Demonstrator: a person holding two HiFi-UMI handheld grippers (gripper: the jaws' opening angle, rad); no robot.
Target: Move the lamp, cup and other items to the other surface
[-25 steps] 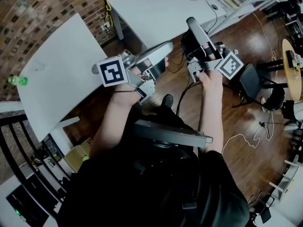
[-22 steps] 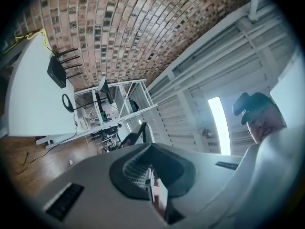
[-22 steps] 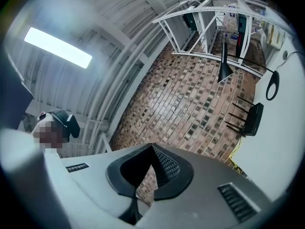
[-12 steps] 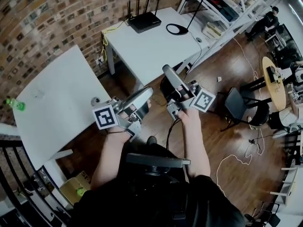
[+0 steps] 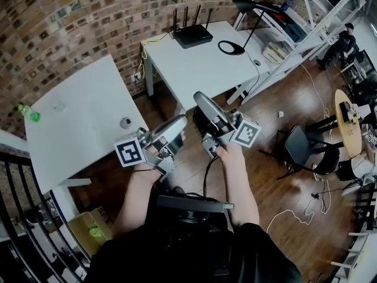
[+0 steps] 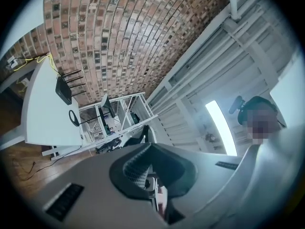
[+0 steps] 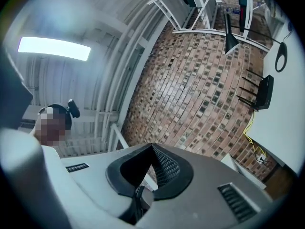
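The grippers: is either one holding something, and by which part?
Nothing is held: the left gripper and the right gripper are both shut, empty.

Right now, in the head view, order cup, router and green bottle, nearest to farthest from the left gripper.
1. Cup, left table's edge, beside left gripper.
2. Router, back of far table.
3. Green bottle, left table's far corner.

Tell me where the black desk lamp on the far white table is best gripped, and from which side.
On the lamp, probably the thin leaning stem, low, just above the flat ring base: it looks like the only part narrow enough to close on. Come from the table edge nearest the person; the shelf frame crowds the right side.
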